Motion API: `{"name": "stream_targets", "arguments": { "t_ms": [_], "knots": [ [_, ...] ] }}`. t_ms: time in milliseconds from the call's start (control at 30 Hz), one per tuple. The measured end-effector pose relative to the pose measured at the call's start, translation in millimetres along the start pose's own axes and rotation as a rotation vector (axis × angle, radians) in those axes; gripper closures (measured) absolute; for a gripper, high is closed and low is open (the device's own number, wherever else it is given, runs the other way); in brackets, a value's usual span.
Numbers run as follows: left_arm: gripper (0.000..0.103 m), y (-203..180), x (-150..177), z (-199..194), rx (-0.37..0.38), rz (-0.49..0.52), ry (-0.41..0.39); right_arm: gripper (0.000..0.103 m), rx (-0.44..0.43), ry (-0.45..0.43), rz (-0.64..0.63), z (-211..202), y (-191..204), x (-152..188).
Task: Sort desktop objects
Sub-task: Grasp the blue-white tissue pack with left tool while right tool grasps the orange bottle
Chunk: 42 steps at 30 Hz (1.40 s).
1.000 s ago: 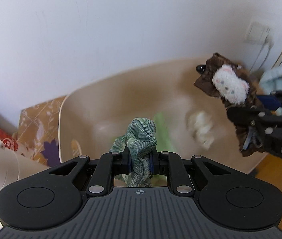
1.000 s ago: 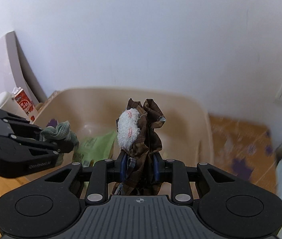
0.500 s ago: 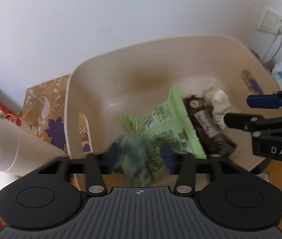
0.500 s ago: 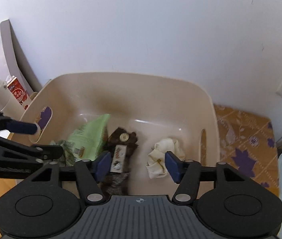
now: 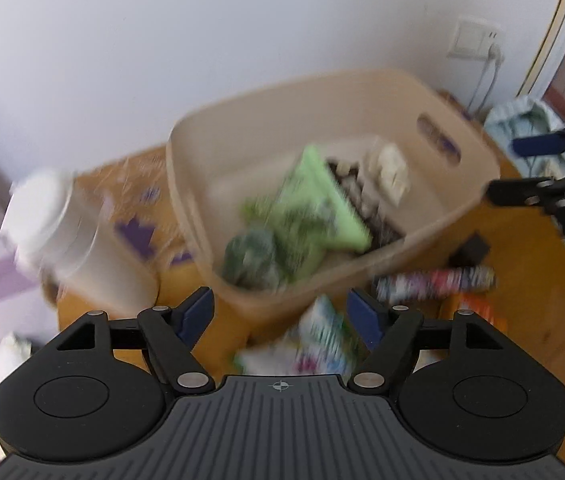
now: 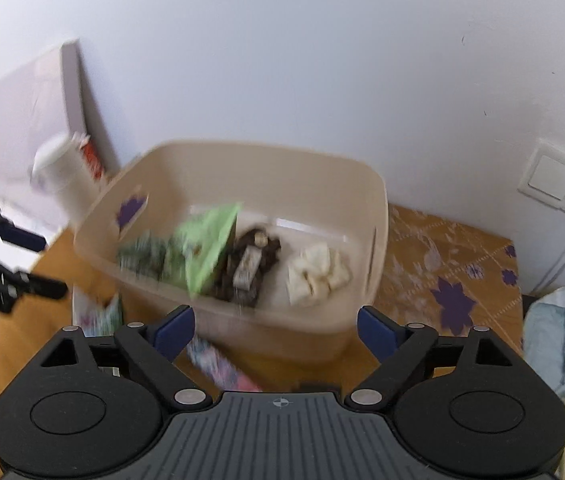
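With both the left hand-held gripper (image 5: 280, 316) and right hand-held gripper (image 6: 276, 330) spread wide and empty, the colourful flat packets (image 5: 318, 340) on the wooden table (image 5: 522, 280) beside the beige plastic tub (image 6: 378, 216) may slide away from a hurried grab, and both views are blurred.

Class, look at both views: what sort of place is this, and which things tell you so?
Probably a room at home: a wall socket, a beige tub on a wooden table, and rumpled bedding alongside.
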<state>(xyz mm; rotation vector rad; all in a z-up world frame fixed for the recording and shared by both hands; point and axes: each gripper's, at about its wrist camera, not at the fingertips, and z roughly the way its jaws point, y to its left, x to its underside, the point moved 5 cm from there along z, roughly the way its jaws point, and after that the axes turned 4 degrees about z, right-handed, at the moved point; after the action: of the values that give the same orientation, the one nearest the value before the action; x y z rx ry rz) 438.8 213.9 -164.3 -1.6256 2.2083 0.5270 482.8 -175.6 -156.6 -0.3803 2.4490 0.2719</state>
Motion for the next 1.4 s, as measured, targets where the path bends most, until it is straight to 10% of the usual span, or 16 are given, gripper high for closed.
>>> {"name": "stream_targets", "arguments": {
  "t_ms": [500, 1400],
  "knots": [
    [0.028, 4, 129, 35, -0.109, -0.409, 0.214, 0.012, 0.002, 0.174, -0.051, 13, 6, 94],
    [0.025, -39, 131, 76, -0.185, -0.552, 0.263, 0.016, -0.029, 0.249, -0.173, 67, 34, 108]
  ]
}}
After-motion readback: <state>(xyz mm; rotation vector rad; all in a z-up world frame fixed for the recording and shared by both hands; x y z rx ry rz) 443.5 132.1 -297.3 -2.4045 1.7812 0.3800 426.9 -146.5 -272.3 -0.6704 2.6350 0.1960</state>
